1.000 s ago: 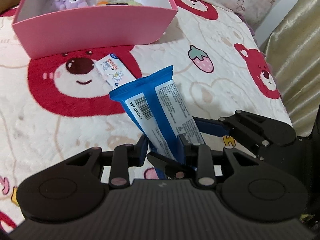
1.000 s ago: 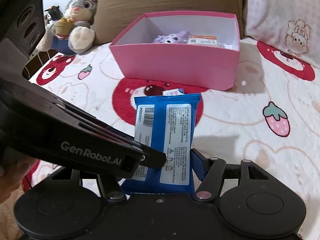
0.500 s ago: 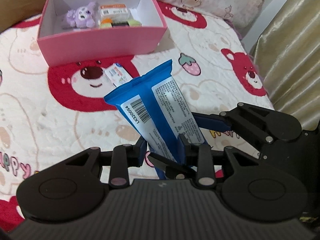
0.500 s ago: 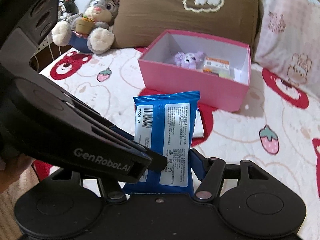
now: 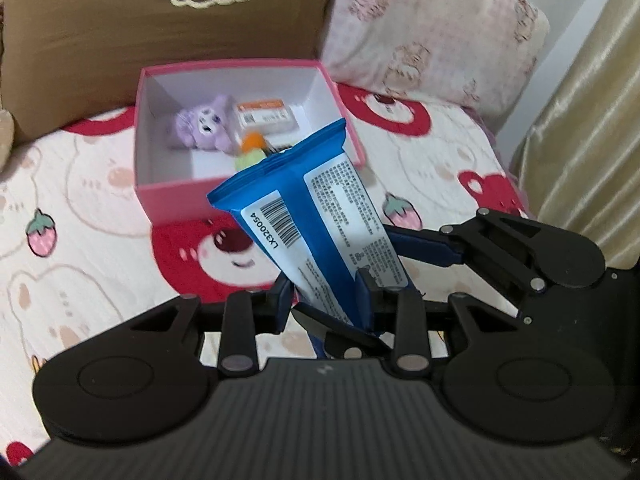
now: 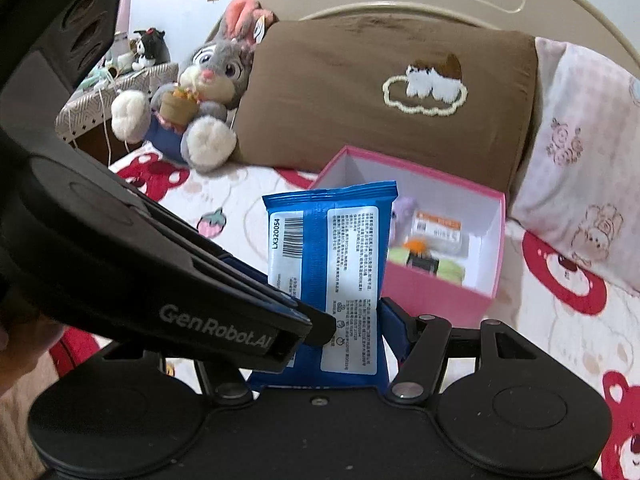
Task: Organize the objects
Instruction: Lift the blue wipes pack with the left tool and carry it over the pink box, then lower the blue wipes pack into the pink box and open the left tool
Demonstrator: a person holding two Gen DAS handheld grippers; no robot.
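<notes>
A blue snack packet (image 5: 308, 216) with a barcode label stands upright, gripped at its lower end by both grippers. My left gripper (image 5: 324, 300) is shut on its bottom edge. My right gripper (image 6: 340, 340) is shut on the same packet (image 6: 332, 264), and its black fingers (image 5: 436, 246) reach in from the right in the left wrist view. The packet is held in the air in front of an open pink box (image 5: 160, 196), which shows in the right wrist view too (image 6: 440, 296). The box holds a purple plush (image 5: 204, 126), an orange-labelled pack (image 5: 266, 118) and small green and orange items.
The box sits on a bear-print blanket (image 5: 80, 248). A brown pillow (image 6: 380, 92) and a pink pillow (image 5: 432, 32) lie behind it. A grey rabbit plush (image 6: 200, 96) leans at the left. A gold curtain (image 5: 592, 120) hangs at the right.
Both grippers have lifted the blue packet well above the blanket and the views now look down on the box. The small white packet on the blanket is now hidden from view.
</notes>
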